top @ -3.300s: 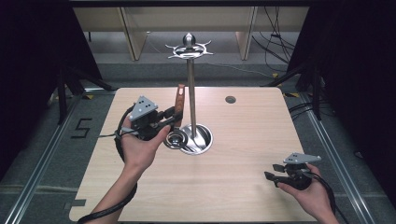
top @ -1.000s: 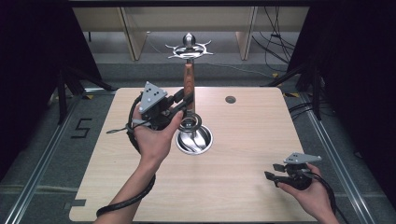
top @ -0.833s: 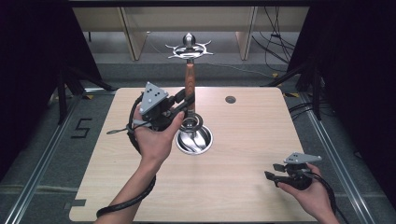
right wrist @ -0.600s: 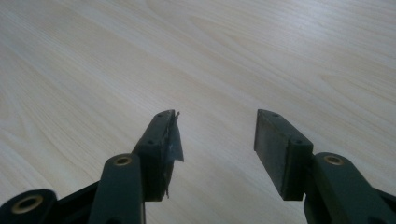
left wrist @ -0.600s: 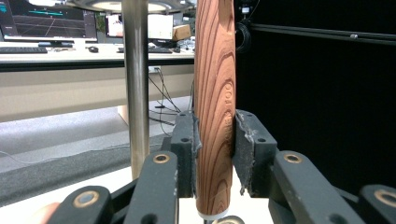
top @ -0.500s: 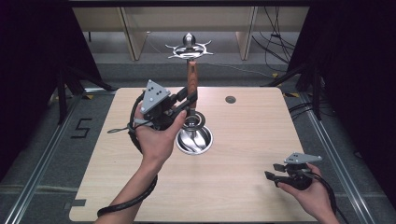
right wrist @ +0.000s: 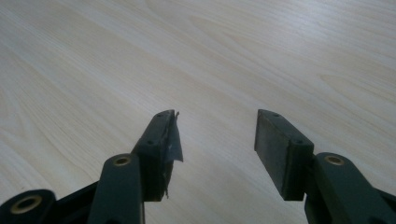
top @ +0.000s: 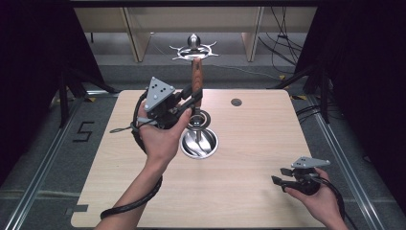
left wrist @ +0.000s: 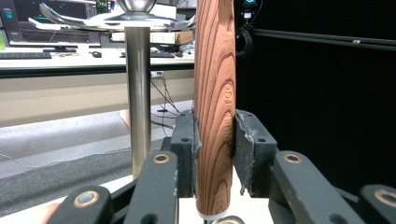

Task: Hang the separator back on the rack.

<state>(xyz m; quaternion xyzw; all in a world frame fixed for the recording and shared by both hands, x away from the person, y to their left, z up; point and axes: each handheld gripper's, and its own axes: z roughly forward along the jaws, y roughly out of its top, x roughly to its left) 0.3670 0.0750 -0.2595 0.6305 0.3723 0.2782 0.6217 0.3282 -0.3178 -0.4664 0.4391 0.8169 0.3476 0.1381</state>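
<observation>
My left gripper (top: 195,98) is shut on a wooden handle (top: 197,79) that stands upright beside the pole of a metal stand. Below the handle hangs a metal ring-shaped head (top: 198,118), above the stand's round steel base (top: 199,144). The stand's top (top: 193,48) carries curved hooks. In the left gripper view the pads (left wrist: 187,140) clamp the lower part of the striped wooden handle (left wrist: 214,70), with the steel pole (left wrist: 138,93) just to its left. My right gripper (top: 278,178) rests low at the table's near right, open, with bare wood between its fingertips (right wrist: 215,126).
The light wooden table (top: 258,139) has a small dark round hole (top: 236,102) at its far right. Black curtains stand on both sides. A cable (top: 129,206) trails from the left gripper over the table's near edge.
The left gripper has lifted the wooden-handled piece higher along the stand's pole and turned it more upright. The right gripper has stayed where it was.
</observation>
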